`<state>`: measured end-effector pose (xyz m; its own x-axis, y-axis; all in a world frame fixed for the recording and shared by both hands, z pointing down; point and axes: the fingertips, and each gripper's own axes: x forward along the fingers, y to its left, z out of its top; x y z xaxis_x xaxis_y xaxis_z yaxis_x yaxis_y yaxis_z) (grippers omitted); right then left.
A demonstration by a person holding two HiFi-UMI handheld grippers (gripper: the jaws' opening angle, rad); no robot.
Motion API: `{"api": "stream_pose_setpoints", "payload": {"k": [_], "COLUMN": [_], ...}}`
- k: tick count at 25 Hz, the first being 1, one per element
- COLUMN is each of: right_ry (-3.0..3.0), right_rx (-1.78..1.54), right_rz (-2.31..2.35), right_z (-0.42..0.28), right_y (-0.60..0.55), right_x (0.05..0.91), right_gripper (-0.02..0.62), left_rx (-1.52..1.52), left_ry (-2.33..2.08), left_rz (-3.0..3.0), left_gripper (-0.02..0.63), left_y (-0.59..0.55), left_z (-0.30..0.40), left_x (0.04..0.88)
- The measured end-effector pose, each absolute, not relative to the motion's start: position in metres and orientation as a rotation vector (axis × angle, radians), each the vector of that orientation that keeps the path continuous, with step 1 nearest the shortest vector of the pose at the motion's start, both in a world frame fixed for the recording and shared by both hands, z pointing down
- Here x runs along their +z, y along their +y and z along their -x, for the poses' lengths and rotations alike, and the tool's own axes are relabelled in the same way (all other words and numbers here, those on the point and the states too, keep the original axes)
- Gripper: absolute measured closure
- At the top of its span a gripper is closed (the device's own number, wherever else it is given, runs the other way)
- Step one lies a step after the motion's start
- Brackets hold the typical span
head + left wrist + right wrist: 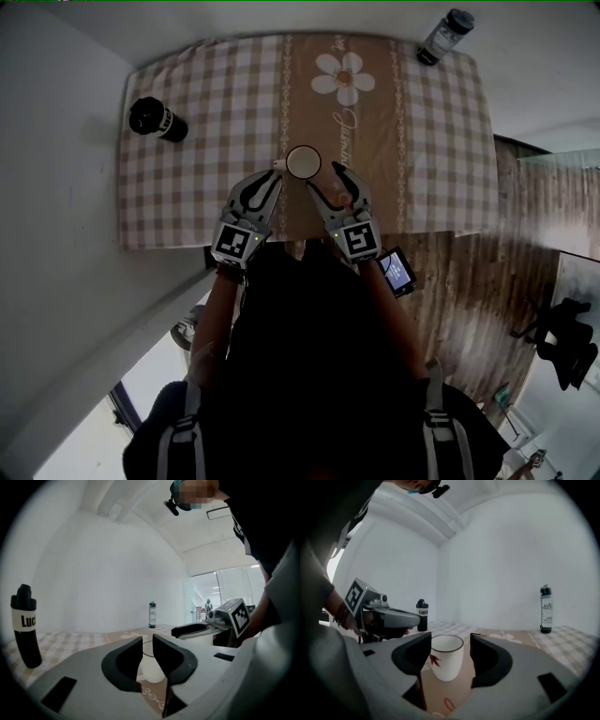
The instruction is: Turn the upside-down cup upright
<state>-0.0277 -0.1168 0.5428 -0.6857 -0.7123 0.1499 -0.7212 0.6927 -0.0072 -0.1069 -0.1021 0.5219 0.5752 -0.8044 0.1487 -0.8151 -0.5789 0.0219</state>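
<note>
White walls [511,550], wood-plank floor [487,281], checked table [187,187]

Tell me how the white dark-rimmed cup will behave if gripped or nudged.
The white dark-rimmed cup looks rigid and glossy, so likely slippery. It narrows toward its base, so a high push may tip it. Seemingly empty, it is probably light.

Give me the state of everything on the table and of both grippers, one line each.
Cup: upright, mouth up.
Black bottle: upright, capped.
Clear bottle: upright, capped.
Left gripper: jaws a narrow gap apart, nothing gripped.
Right gripper: open, not gripping the cup.
</note>
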Motion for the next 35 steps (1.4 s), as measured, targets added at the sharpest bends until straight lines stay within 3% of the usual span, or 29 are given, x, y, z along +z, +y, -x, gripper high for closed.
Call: {"api": "stream_pose_setpoints", "payload": {"k": [3, 6, 10, 18, 20, 21, 35], "right_ry": [-2.841, -2.876, -2.919, -3.013, -2.978, -2.961, -2.873], "right_rx": [0.095, 0.099, 0.075, -0.05, -0.063, -0.059, -0.058], "right_rz": [-1.25, -1.289, -1.275, -1.187, -1.237, -1.255, -1.281], "right_z": [0.015, 0.006, 0.003, 0.018, 0.013, 0.011, 0.002], "right_y": [-0.11, -0.101, -0.089, -0.067, -0.067, -0.067, -0.073], "right_x": [0.514, 0.497, 0.484, 0.446, 0.449, 0.451, 0.466], "right_gripper": [0.372, 0.405, 0.448, 0.453, 0.569, 0.591, 0.598], "left_rx": [0.155, 0.081, 0.062, 0.006, 0.013, 0.019, 0.053], "left_ry": [-1.53, -1.62, -1.694, -1.864, -1.878, -1.877, -1.831], "left_rz": [-2.706, -2.695, -2.674, -2.572, -2.572, -2.574, -2.594], "left_gripper": [0.549, 0.611, 0.612, 0.62, 0.62, 0.62, 0.62], "left_y": [-0.106, -0.104, -0.097, -0.079, -0.077, -0.076, -0.073], "left_z": [0.104, 0.097, 0.084, 0.079, 0.077, 0.075, 0.064], "left_x": [0.508, 0.495, 0.48, 0.468, 0.468, 0.468, 0.473]}}
